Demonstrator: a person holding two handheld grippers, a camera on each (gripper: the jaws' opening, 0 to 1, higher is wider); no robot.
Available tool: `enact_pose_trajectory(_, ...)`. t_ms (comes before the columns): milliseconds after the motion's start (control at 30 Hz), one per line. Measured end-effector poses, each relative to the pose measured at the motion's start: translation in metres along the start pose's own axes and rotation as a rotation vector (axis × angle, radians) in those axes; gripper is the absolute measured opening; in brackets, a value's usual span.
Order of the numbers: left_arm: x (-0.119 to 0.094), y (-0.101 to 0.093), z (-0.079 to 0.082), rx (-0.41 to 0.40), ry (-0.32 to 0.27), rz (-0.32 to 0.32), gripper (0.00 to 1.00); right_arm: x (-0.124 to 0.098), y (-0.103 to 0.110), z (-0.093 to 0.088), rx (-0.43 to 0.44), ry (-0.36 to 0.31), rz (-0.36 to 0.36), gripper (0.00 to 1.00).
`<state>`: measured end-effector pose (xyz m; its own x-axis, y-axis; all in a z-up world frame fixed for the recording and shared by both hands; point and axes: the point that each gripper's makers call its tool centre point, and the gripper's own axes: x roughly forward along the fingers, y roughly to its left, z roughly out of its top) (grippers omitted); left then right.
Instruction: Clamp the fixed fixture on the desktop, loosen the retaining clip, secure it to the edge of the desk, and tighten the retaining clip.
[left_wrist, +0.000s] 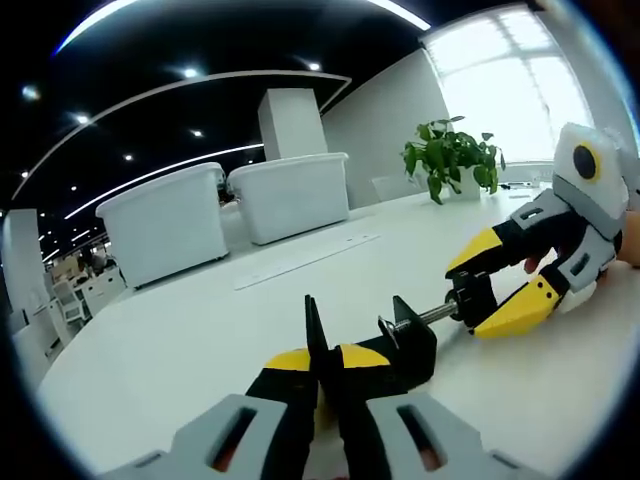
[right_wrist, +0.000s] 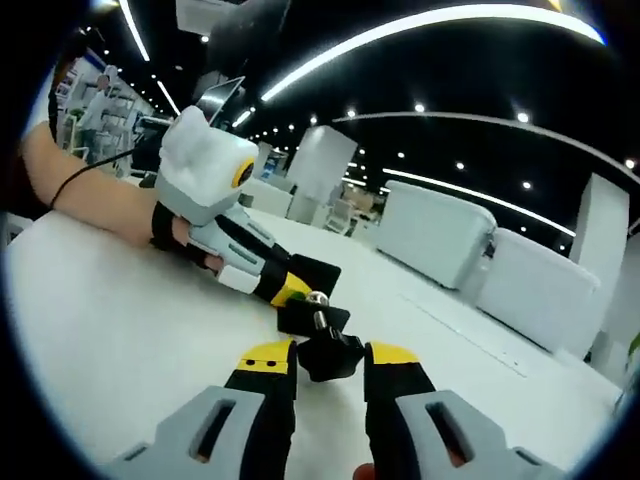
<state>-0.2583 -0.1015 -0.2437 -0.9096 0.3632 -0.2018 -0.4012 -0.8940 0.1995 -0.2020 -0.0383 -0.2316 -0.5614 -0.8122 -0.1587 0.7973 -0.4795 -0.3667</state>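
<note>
My left tongs (left_wrist: 328, 372) are clenched on the black metal clamp fixture (left_wrist: 395, 350); the yellow-tipped jaws stand nearly together, pinching the thin upright plate of its frame between them. In the right gripper view, those same left tongs (right_wrist: 283, 287) come in from the left, closed on the far end of the fixture, with a person's hand (right_wrist: 170, 228) and bare forearm behind them.

My right tongs (right_wrist: 330, 362) are partly closed around the black knob (right_wrist: 330, 357) at the end of the fixture's screw, with a yellow tip touching each side of it. In the left gripper view, the right tongs (left_wrist: 500, 287) reach in from the right and grip that knob (left_wrist: 470, 297) the same way.

The fixture is a small black C-shaped clamp with a silver threaded screw (left_wrist: 425, 316) running out of its body to the knob; a silver ball end (right_wrist: 317, 298) shows on the screw past the knob. It lies low on the white surface (left_wrist: 200, 340), stretched between the two tongs, body at the left pair and screw end at the right pair.

Beyond the tongs, two white plastic bins (left_wrist: 230, 210) stand on the surface, and a green potted plant (left_wrist: 452, 155) sits further off near a bright window.
</note>
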Motion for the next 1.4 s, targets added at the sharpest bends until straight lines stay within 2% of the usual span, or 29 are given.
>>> enact_pose_trajectory(67,0.000,0.000,0.000,0.003,0.000,-0.002,0.07,-0.001,0.002,-0.007,0.066,0.060,0.004,0.27)
enact_pose_trajectory(167,0.000,-0.001,0.000,0.001,0.001,-0.004,0.07,-0.001,0.004,-0.004,0.084,0.040,0.022,0.33)
enact_pose_trajectory(233,0.000,-0.001,0.000,0.001,0.001,-0.004,0.07,-0.003,0.006,-0.002,0.172,0.028,0.046,0.35)
enact_pose_trajectory(267,0.000,-0.001,0.000,0.001,0.001,-0.004,0.07,-0.003,-0.006,-0.001,0.241,0.023,0.044,0.37)
enact_pose_trajectory(400,0.000,-0.001,0.000,0.001,0.001,-0.006,0.07,-0.002,-0.018,0.007,0.389,-0.017,0.027,0.33)
enact_pose_trajectory(567,0.000,-0.001,0.000,0.002,0.000,-0.013,0.07,0.005,-0.025,-0.003,0.409,0.030,-0.005,0.27)
enact_pose_trajectory(733,0.001,-0.002,0.000,-0.002,0.001,-0.018,0.07,0.006,-0.030,-0.003,0.433,0.023,0.003,0.22)
enact_pose_trajectory(867,0.001,-0.002,0.000,-0.003,0.001,-0.020,0.07,0.008,-0.032,-0.004,0.414,0.016,0.007,0.21)
enact_pose_trajectory(967,0.002,-0.001,0.000,-0.005,0.002,-0.021,0.07,0.009,-0.033,-0.003,0.361,0.005,0.009,0.21)
enact_pose_trajectory(1100,0.002,0.000,0.000,-0.004,0.002,-0.019,0.07,0.008,-0.029,0.000,0.195,-0.025,-0.001,0.21)
enact_pose_trajectory(1233,0.002,0.000,0.000,-0.005,0.002,-0.016,0.07,0.009,-0.027,0.001,0.075,-0.032,-0.015,0.21)
enact_pose_trajectory(1367,0.002,0.000,0.000,-0.005,0.002,-0.016,0.07,0.010,-0.026,0.004,-0.084,-0.032,-0.030,0.21)
enact_pose_trajectory(1400,0.002,0.000,0.000,-0.006,0.002,-0.015,0.07,0.010,-0.023,0.003,-0.080,-0.029,-0.034,0.21)
